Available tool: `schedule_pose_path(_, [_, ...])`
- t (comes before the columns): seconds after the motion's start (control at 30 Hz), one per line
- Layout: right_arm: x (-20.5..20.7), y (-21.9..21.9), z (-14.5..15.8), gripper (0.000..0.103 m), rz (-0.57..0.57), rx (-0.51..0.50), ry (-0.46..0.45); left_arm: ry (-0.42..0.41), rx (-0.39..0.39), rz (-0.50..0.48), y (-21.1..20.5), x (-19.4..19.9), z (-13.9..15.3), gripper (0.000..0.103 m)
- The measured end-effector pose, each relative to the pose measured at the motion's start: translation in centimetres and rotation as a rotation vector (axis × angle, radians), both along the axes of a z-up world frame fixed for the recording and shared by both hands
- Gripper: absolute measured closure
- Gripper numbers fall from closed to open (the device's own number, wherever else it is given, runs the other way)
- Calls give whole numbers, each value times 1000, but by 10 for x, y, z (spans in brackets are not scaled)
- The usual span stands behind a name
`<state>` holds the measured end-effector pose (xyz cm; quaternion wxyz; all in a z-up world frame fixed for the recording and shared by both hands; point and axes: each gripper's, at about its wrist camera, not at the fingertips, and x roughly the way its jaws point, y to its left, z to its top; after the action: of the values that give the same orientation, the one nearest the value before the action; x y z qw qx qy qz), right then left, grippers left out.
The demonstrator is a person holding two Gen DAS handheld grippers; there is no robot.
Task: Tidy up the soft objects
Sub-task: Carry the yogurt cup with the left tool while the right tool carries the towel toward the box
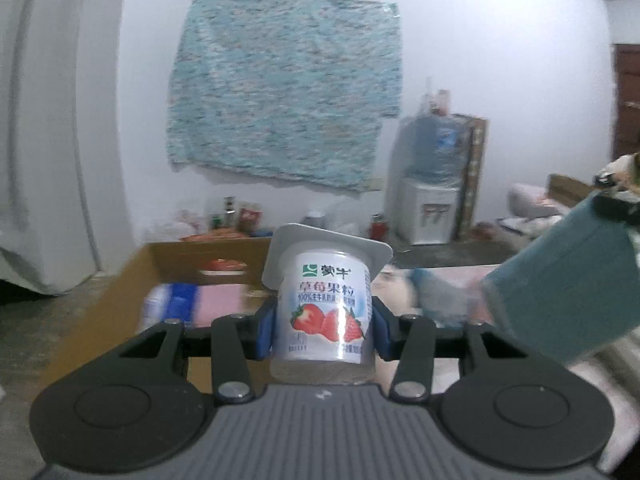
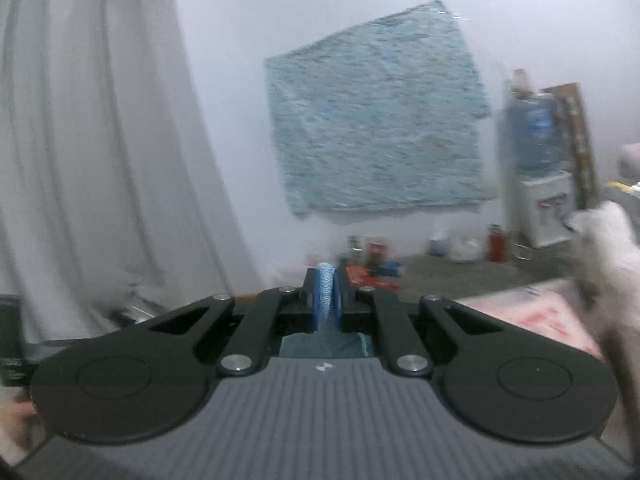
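The yogurt cup [image 1: 325, 308], white with strawberries printed on it and a square foil lid, stood upright between the left gripper [image 1: 324, 330] pads, clamped above a cardboard box [image 1: 176, 258]. The right gripper [image 2: 326, 294] was pinched tight on blue mesh cloth [image 2: 326, 292]; the teal wall hanging [image 1: 286, 92] hung beyond.

- Left tongs [image 1: 324, 320]: raised, pointing slightly downward; blue pads [image 1: 267, 330] pressed at 9 and 3 o'clock on an upright strawberry yogurt cup [image 1: 326, 308]; jaws part-spread.
- Right tongs [image 2: 327, 300]: raised, near level; jaws closed tight, pinching a fold of blue mesh cloth [image 2: 326, 292] upright between the pads.
- Right tongs seen from the left wrist view: blurred, at 3 o'clock.
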<state>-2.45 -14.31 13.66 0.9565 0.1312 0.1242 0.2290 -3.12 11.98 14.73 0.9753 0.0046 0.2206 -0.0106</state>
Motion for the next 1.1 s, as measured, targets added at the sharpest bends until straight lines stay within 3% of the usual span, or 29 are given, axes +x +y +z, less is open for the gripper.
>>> schedule_pose_path(0.13, [26,41,24,97,122,29,17,100,48,63,57,32,5,55])
schedule_pose_path(0.23, [53,84,32,97,187,51,37,199,37,107,100,66,-6,55])
schedule_pose_path(0.43, [127,189,26,97,305,121,194,413,60,151,166,151,-65,55])
schedule_pose_path(0.53, [156,238,15,97,338,137,249,463,86,168,190,181,-97,55])
schedule_pose_path(0.57, [165,253,11,97,345,140,267,477,71,182,197,191,-106,55])
schedule_pose_path(0.63, [179,278,3,97,347,150,301,577,-36,198,216,213,-117,55])
schedule_pose_path(0.67, [187,293,-1,97,347,146,320,554,-71,204,221,217,-119,53])
schedule_pose_path(0.7, [197,301,-8,97,348,143,333,529,-50,221,219,217,-121,53])
schedule_pose_path(0.83, [225,345,-38,97,294,66,373,580,131,192,202,231,-136,49])
schedule_pose_path(1.0, [259,390,-76,97,252,-18,468,578,187,187,195,220,-128,44])
schedule_pose_path(1.07, [260,392,-81,97,263,-29,473,565,174,187,195,208,-118,27])
schedule_pose_path(1.1, [257,390,-80,97,278,-19,459,539,167,188,195,199,-111,24])
